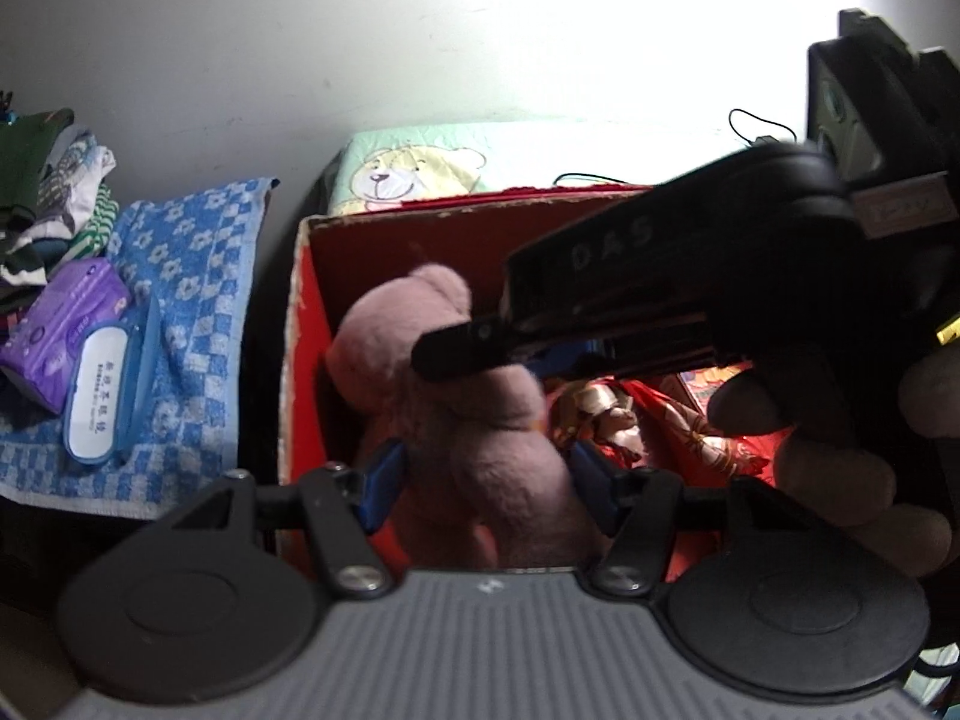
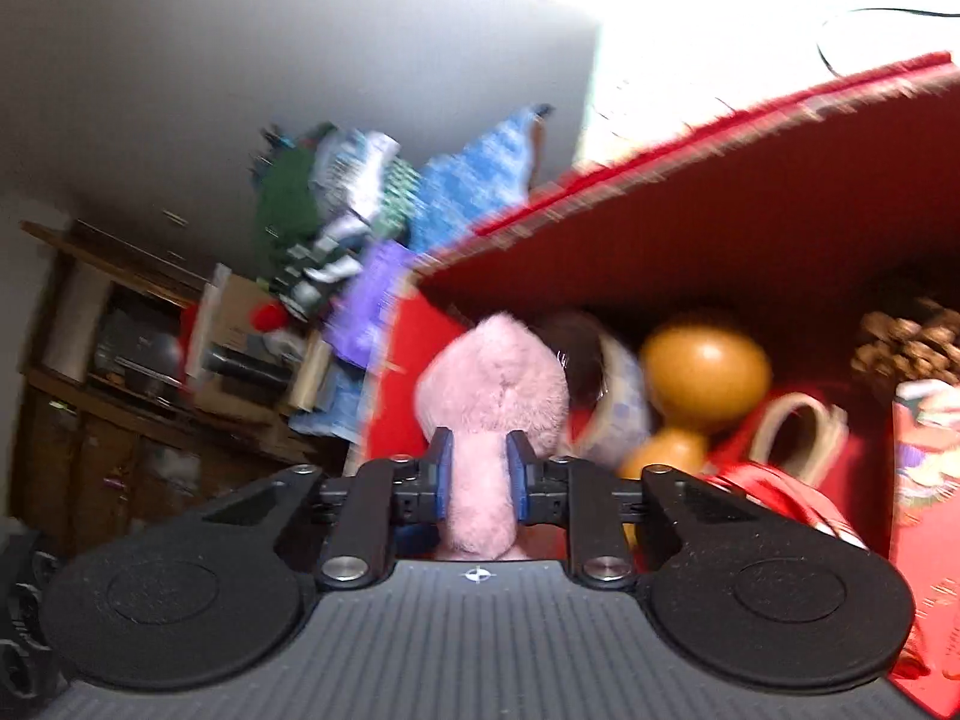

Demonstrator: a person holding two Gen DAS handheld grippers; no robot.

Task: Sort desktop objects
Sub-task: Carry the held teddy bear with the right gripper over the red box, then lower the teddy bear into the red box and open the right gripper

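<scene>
We find the soft pink plush bear (image 1: 474,420) inside the open red cardboard box (image 1: 312,324), at its left end beside the left wall. Our right gripper (image 2: 477,471) is clamped narrow on a limb of the bear, both blue pads pressing into the fur. Our left gripper (image 1: 483,471) stands wide, its blue-padded fingers (image 1: 381,477) flanking the bear's body; whether they touch it we cannot tell. Deeper in the box lie a glossy brown gourd (image 2: 699,378) and a pine cone (image 2: 912,336). Left of the box, a blue checked towel (image 1: 186,312) carries a purple tissue packet (image 1: 60,324).
</scene>
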